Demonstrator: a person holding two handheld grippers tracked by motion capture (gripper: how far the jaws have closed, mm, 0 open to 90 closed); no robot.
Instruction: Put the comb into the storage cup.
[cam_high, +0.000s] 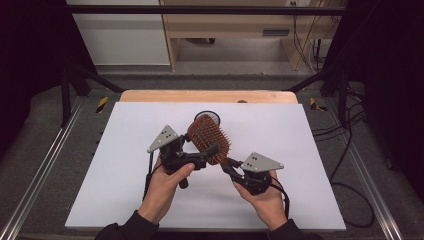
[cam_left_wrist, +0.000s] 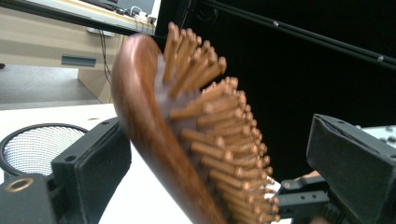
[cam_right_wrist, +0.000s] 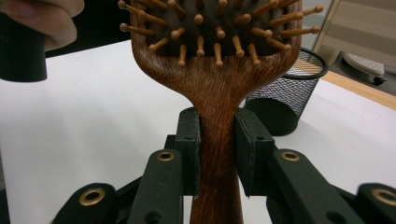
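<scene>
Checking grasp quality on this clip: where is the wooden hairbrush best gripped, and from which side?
By its narrow handle, from the handle end along its length. The right gripper already clamps the hairbrush there on flat sides; the head is wide and bristled, loose between the left gripper's open jaws.

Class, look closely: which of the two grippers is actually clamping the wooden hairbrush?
The right gripper, shut on the hairbrush handle; the left gripper stands open around the head.

Hairbrush (cam_high: 209, 138) raised above the tabletop (cam_high: 125, 195), between the left tongs (cam_high: 207, 155) and the right tongs (cam_high: 231, 167); its handle sits within the right tongs. Mesh cup (cam_high: 207, 116) stands on the tabletop just behind the hairbrush.
</scene>
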